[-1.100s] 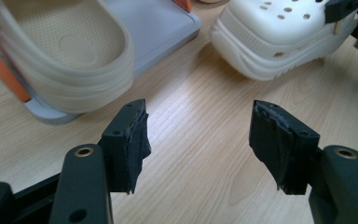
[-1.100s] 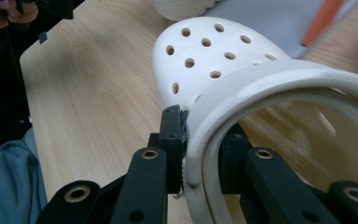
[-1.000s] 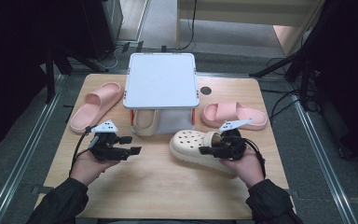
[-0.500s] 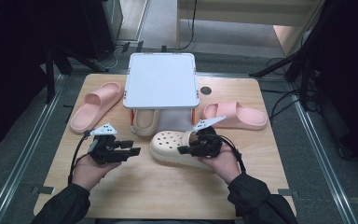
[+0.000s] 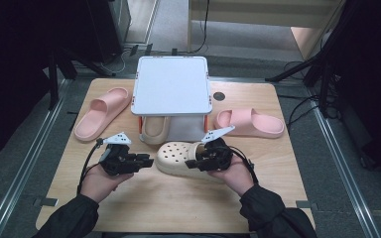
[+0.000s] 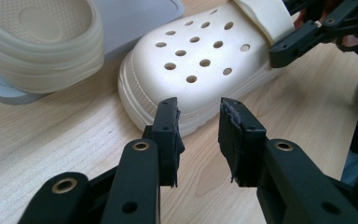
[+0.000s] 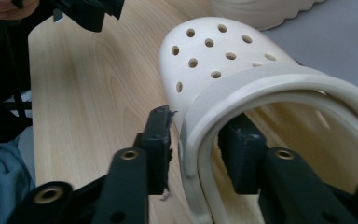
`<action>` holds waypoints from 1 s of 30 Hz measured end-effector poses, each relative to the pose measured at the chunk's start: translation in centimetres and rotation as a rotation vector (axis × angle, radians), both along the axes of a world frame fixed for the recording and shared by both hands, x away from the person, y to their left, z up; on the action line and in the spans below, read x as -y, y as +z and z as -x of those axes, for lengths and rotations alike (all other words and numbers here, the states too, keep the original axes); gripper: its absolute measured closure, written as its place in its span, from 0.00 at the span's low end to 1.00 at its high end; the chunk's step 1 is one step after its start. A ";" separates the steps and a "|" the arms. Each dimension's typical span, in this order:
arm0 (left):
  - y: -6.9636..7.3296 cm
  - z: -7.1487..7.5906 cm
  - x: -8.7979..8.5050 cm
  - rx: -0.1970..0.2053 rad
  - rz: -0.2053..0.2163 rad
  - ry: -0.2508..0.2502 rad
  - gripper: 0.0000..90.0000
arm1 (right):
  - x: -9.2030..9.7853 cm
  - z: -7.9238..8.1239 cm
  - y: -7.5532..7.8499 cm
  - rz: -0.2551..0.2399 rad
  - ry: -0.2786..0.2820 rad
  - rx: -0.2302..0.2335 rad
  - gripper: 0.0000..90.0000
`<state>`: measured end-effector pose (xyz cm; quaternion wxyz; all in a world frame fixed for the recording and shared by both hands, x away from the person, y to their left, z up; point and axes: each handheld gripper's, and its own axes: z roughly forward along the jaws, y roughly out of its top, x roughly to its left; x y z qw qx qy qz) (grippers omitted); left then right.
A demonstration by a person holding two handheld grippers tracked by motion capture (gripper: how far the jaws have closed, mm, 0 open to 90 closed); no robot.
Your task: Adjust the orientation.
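While the right gripper straddles the heel rim of the cream clog, we have just been opening its jaws, so the pads stand apart from the rim and do not press. The left gripper has just been closing to about half and holds nothing; the clog's toe lies just beyond it. The clog rests on the wooden table, near the middle. We judge that, with neither tool gripping, a push from the left tips could slide the clog right. Far of it stands a small rack with a second cream clog under its shelf, very near. Two pink slides lie at either side.
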<state>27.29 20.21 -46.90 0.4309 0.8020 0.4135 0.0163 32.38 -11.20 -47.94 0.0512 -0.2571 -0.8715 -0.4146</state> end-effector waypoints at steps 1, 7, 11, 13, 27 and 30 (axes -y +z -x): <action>0.0 0.0 0.0 0.000 0.000 0.000 0.76 | 0.0 0.0 0.0 0.000 0.000 0.000 0.69; 0.5 0.3 0.5 0.038 0.027 0.012 0.80 | 2.1 0.0 2.0 -0.040 -0.026 0.035 0.75; 0.4 0.3 1.2 0.032 0.027 0.015 0.83 | 3.1 -0.5 3.0 -0.066 -0.055 0.043 0.84; 0.0 0.0 1.8 0.005 0.029 0.001 0.85 | 3.9 -1.3 3.2 -0.065 -0.093 0.070 0.98; -2.4 -0.7 3.4 -0.032 -0.048 0.004 0.87 | 4.2 -5.9 -0.2 0.007 -0.157 0.064 0.98; -3.1 -1.1 3.7 -0.037 -0.042 -0.005 0.88 | 3.9 -5.8 -0.3 0.023 -0.158 0.068 0.99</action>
